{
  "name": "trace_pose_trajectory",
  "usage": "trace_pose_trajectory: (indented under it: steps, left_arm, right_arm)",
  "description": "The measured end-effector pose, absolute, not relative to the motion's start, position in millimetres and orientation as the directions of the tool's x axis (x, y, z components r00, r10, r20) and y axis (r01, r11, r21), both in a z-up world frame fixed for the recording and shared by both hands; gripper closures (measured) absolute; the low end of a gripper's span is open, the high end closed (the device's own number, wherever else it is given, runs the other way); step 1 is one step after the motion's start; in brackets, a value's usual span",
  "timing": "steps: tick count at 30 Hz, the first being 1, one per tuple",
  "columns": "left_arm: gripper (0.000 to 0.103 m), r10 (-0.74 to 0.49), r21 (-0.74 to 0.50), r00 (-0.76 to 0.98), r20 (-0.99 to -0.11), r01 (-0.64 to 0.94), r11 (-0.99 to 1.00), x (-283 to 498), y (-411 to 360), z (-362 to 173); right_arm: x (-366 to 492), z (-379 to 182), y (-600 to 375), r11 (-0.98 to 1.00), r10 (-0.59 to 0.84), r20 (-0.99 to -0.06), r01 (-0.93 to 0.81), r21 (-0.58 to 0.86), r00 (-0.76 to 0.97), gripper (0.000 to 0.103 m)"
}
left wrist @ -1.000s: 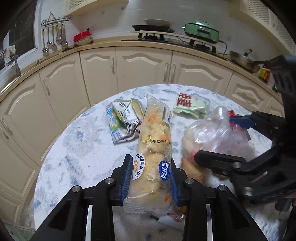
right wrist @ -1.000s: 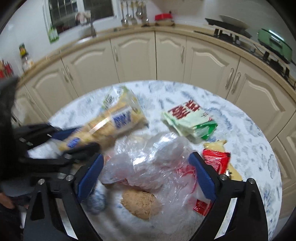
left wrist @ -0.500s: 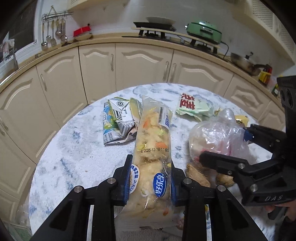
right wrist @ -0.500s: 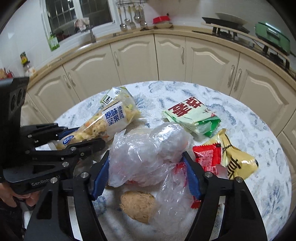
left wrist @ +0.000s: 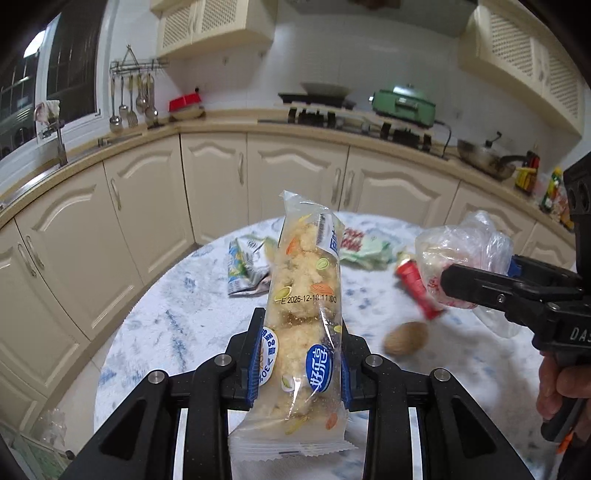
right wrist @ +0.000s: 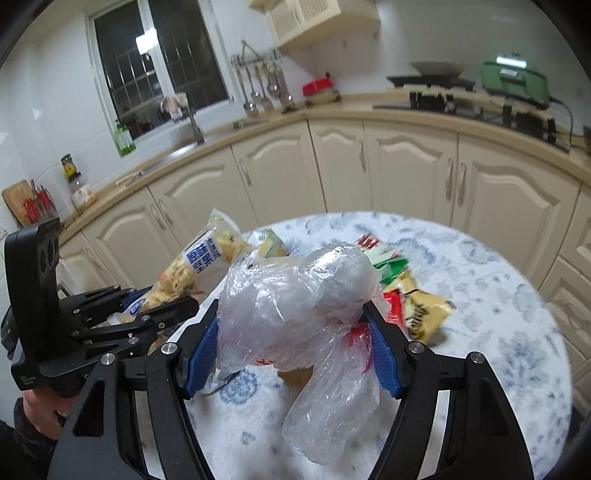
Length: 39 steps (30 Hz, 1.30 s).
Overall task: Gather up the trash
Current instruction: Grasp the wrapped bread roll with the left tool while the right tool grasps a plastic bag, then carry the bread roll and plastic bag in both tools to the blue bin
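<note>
Blue-padded jaws of our left gripper (left wrist: 298, 363) clamp the long snack pack (left wrist: 306, 317), lifted above the marbled table (left wrist: 177, 317). Further right, our right gripper (right wrist: 293, 347) pinches the crumpled plastic bag (right wrist: 295, 295), raised over wrappers (right wrist: 424, 306) lying on the table.

Kitchen, white tiled walls (left wrist: 369, 55). Curved run of cream base cabinets (left wrist: 295, 181) with arched door panels under a tan countertop (right wrist: 369, 101). Cream wall cupboards (left wrist: 207, 26) with lattice fronts above. Dark window (right wrist: 162, 55), white frame, over a sink with a tap (right wrist: 192, 122). Utensil rail (left wrist: 136, 70) hung with ladles and spoons. Gas hob (left wrist: 317, 99) and a green electric cooker (left wrist: 402, 105) on the counter. Round bench (right wrist: 480, 288), white with blue mottling.
</note>
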State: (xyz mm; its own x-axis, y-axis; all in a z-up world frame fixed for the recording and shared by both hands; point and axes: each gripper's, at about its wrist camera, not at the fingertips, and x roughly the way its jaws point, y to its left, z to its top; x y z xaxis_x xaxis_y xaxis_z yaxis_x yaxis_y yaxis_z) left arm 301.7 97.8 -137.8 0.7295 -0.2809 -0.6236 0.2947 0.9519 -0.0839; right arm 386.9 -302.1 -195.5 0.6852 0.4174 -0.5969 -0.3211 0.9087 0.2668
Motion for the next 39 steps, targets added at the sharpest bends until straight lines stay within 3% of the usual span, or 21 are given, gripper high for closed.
trace_pose_trajectory:
  steps: [7,23,39]
  left_arm:
    - [0.074,-0.327,-0.102,0.755,-0.568,0.330,0.938,248.3,72.0,-116.1]
    - [0.074,-0.466,-0.102,0.735,-0.493,0.484,0.869,170.6,-24.7,-81.1]
    - [0.074,-0.647,-0.171,0.552,-0.527,0.676,0.716,183.0,-172.0,-95.3]
  right_arm:
    - [338.8,-163.8,-338.1,0.920,0.389,-0.536,-0.286,0.268,0.749,0.031]
    - [245.4,-140.8,-450.3,0.961,0.216,-0.490,-0.095,0.260,0.844,0.031]
    - [155.8,-155.3,-579.5,0.949,-0.030,-0.522,0.189,0.254,0.852,0.031]
